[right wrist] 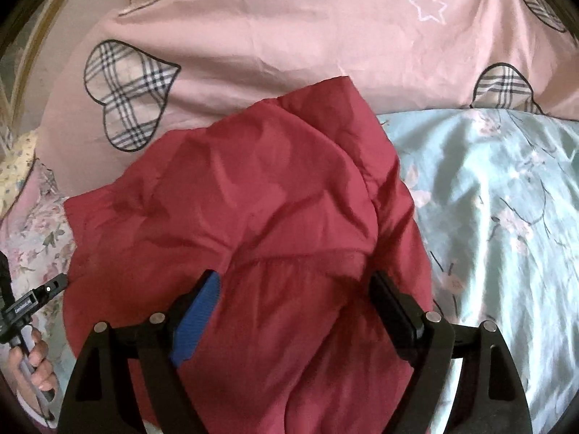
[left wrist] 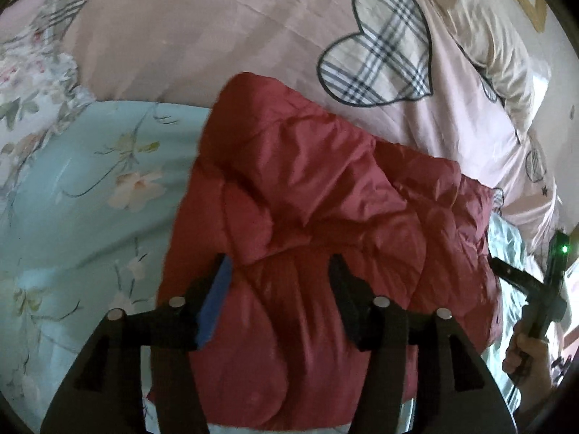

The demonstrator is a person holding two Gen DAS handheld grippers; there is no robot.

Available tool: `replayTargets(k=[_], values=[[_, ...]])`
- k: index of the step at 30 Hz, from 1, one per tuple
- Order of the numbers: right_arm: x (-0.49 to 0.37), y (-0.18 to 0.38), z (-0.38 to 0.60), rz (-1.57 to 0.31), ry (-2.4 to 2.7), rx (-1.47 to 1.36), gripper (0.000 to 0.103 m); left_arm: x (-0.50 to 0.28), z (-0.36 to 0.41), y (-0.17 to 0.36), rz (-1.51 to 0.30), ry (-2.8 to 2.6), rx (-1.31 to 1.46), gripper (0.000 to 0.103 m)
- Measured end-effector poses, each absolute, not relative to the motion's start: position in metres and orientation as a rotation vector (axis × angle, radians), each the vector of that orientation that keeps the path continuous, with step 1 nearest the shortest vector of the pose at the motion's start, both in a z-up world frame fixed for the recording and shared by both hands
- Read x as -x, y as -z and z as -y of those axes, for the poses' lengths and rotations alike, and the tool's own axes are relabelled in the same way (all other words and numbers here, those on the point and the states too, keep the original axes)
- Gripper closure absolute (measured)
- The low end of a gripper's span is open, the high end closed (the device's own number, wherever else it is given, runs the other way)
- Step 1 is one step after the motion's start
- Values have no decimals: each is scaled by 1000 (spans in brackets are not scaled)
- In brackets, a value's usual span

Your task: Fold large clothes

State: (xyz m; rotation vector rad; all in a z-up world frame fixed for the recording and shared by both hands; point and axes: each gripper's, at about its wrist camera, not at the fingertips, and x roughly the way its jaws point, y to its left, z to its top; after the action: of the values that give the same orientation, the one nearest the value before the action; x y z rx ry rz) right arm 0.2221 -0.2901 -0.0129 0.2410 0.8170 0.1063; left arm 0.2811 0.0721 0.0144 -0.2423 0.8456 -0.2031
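Red padded jacket (left wrist: pixel 318 217) lies bunched on the bed, partly on the blue floral sheet (left wrist: pixel 90 181), far edge against the pink quilt (left wrist: pixel 217 36); likely spread there for a soft flat surface to fold on.

Left gripper (left wrist: pixel 278 289): jaws part-open, nothing pinched, fabric below between the fingers.

Right gripper (right wrist: pixel 296 311): jaws wide, empty, above the jacket's near part.

Both point down at the jacket, probably ready to take a fresh hold.
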Motion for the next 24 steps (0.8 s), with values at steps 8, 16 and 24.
replayTargets(k=[8,16,24], values=[[-197,7,305,-812,-115,-270,17,-270,-107,1,-850,186,352,40],[-185,19,331,-831,-81,-314,17,-272,-128,21,-893,199,449,40],[-194,36,356,-845,-109,-450,16,-281,-132,33,-923,268,525,31]])
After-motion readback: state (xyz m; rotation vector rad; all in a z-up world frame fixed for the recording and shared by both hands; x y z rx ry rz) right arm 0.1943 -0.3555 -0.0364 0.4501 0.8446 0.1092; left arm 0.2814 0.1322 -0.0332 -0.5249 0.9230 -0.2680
